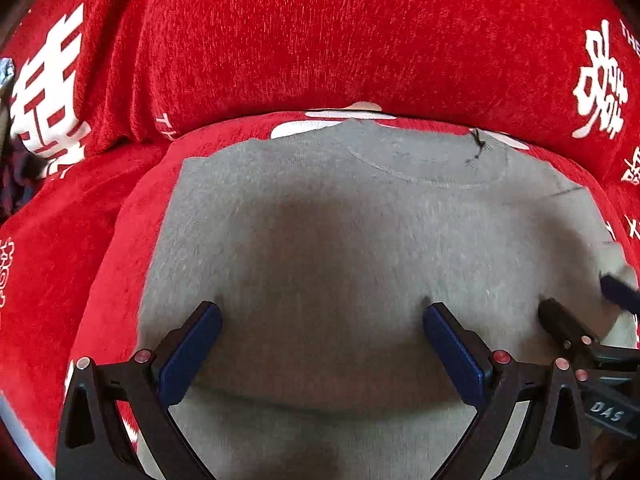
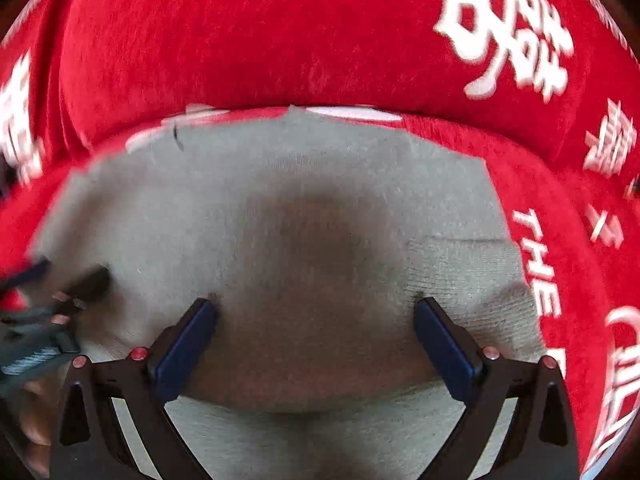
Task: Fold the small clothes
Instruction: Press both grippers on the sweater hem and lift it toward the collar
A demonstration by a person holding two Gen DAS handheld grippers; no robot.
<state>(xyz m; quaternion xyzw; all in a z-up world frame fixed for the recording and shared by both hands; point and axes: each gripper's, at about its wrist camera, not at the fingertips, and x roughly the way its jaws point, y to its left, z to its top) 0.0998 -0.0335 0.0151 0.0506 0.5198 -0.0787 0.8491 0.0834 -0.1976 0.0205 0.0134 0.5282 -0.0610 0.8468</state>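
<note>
A small grey knit garment (image 1: pixel 320 232) lies flat on a red sofa seat, its neckline toward the backrest. It also fills the right wrist view (image 2: pixel 304 216). My left gripper (image 1: pixel 322 312) is open, its blue-padded fingertips low over the cloth's middle, holding nothing. My right gripper (image 2: pixel 316 308) is open too, low over the cloth nearer its right side. The right gripper shows at the right edge of the left wrist view (image 1: pixel 580 304). The left gripper shows blurred at the left edge of the right wrist view (image 2: pixel 64 276).
The red sofa cover (image 1: pixel 60 260) with white characters surrounds the garment. The backrest cushion (image 1: pixel 320 40) rises right behind the neckline. Dark patterned fabric (image 1: pixel 16 184) lies at the far left.
</note>
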